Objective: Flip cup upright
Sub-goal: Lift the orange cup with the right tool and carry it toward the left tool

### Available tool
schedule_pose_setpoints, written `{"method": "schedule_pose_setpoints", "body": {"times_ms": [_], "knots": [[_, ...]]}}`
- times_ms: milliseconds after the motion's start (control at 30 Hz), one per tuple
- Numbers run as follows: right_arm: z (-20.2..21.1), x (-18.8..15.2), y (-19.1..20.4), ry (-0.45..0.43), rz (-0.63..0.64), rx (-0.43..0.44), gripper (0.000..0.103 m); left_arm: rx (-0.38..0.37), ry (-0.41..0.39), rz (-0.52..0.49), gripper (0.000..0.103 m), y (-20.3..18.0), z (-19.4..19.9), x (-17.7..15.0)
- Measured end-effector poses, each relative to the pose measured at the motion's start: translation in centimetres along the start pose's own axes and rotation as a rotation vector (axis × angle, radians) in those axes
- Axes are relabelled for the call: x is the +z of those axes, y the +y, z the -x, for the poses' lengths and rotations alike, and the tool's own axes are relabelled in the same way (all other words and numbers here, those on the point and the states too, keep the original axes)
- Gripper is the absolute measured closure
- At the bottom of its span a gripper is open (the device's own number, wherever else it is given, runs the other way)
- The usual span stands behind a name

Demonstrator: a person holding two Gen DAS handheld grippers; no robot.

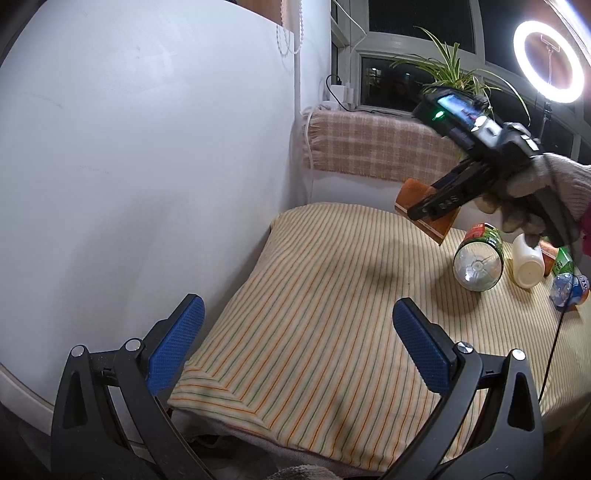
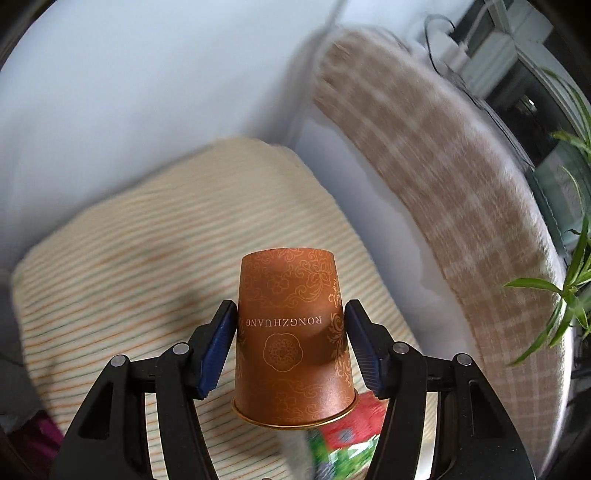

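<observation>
Plain white wall [image 1: 140, 155] on the left, striped cloth [image 1: 314, 314] over the table, plaid blanket [image 1: 373, 144] draped along the sill behind it, dark night window [image 1: 421, 18] above with a spider plant [image 1: 450, 70], lit ring light [image 1: 549, 61] top right, charger [image 1: 83, 90] plugged in beside the frame.

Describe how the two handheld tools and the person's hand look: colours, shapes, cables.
Left tool: black angular frame, silver rivets, two blue textured pads. Right tool: the same build; the left view shows its black body with a lit screen and green LED, and a thin black cable hanging. The hand wears a grey knit glove.
</observation>
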State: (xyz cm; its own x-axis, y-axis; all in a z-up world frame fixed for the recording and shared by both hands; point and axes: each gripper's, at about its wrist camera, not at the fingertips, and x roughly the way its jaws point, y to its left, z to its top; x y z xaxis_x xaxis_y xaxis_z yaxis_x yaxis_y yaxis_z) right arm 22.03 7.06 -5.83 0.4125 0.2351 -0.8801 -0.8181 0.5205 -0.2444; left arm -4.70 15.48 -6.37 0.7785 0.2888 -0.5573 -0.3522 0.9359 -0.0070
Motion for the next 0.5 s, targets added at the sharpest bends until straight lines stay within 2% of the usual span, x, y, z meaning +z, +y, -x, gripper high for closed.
{"method": "schedule_pose_setpoints", "body": {"times_ms": [167, 233, 367, 500], "knots": [[3.2, -3.4, 2.7, -0.045, 0.069, 0.08, 0.044, -0.004, -0.01, -0.002, 0.0, -0.1, 0.7, 0.1], [3.2, -4.5, 3.3, -0.045, 0.088, 0.112, 0.044, -0.018, -0.016, -0.008, 0.0, -0.4, 1.0, 0.1], [4.0, -9.0, 4.0, -0.009, 0.164, 0.155, 0.044, -0.069, -0.017, -0.045, 0.0, -1.8, 1.3, 0.3], [4.4, -14.6, 4.7, 0.068, 0.234, 0.172, 0.043, -0.168, -0.004, -0.119, 0.0, -4.2, 1.3, 0.2]]}}
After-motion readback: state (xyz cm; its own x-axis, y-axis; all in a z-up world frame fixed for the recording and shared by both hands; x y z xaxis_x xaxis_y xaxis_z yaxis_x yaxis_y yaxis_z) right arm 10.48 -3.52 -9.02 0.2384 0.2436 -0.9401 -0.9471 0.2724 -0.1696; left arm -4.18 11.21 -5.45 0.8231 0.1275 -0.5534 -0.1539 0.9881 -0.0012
